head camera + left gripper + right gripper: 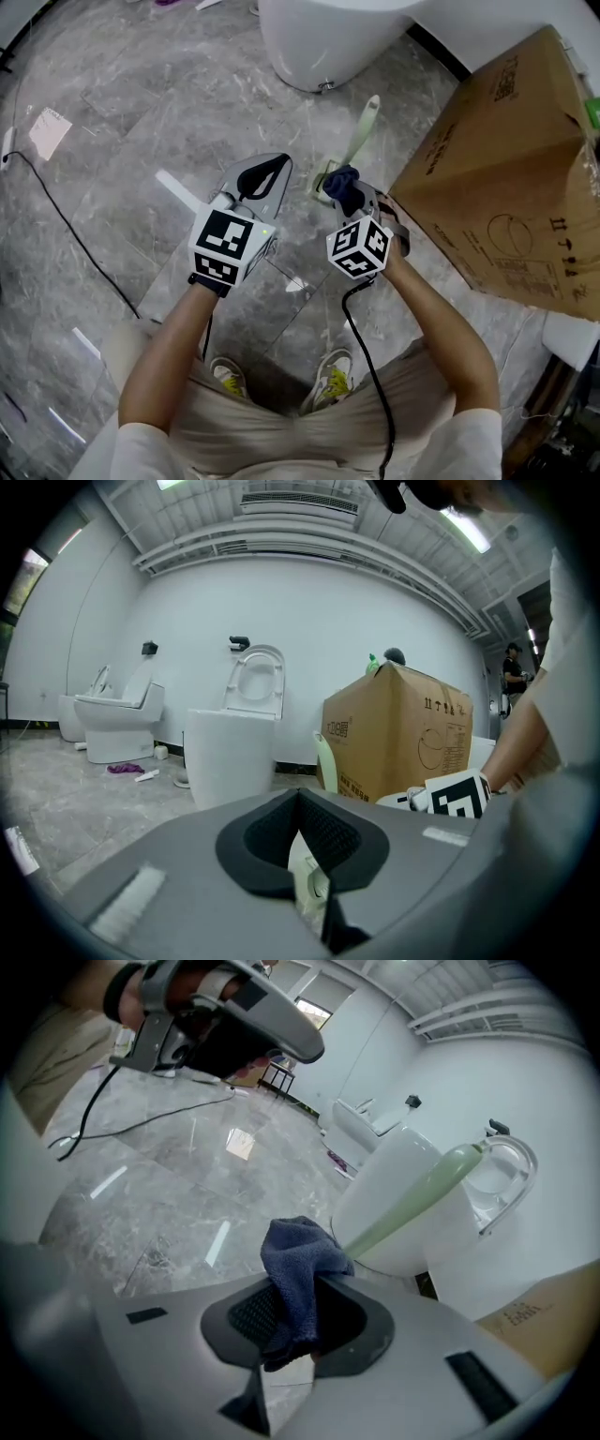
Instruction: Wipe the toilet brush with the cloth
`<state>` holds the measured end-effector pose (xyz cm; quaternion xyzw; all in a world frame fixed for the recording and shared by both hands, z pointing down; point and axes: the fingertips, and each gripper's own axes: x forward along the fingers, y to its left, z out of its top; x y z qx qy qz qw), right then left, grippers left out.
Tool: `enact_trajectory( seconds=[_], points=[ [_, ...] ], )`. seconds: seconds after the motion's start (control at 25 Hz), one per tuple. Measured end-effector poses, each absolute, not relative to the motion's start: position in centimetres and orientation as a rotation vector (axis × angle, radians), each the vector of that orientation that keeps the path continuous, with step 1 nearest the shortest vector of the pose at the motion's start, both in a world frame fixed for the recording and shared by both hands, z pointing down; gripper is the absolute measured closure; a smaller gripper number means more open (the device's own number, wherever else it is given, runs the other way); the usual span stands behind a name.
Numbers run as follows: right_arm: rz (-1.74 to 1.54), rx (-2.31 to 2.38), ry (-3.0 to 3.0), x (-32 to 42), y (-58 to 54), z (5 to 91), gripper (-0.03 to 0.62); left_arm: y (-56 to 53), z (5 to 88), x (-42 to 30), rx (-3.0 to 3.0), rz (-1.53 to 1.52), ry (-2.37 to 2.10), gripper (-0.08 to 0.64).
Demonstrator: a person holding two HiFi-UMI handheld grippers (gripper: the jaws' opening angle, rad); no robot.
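Nubby cloth (298, 1265); glossy, perhaps stone, floor (131, 141).

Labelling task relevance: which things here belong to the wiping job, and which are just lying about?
Job: cloth, clamped in the right gripper; toilet brush.
Lying about: cardboard box; toilet; paper on the floor.

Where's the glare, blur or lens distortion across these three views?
Head view: fisheye bend, white light streaks glare off the glossy floor, otherwise sharp. Left gripper view: black vignette, ceiling light blown out. Right gripper view: same vignette, cloth crisp, floor streaks again.
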<state>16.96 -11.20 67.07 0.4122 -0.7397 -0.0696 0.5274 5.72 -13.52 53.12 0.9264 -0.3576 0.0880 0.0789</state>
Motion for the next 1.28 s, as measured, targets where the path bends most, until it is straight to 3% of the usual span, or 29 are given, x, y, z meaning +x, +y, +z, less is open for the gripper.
enact_trajectory(
  seconds=[0.84,1.28],
  points=[
    [-0.315,1.399,-1.868,16.8,-14.8,50.9,0.511,-15.6,52.1,5.5,2.696,0.104,-1.071,0.561],
    [-0.168,1.507,-1.829,17.7,-14.0,58.0,0.511,-15.6,51.6,5.0,2.701,0.063,-1.053,0.561]
  ],
)
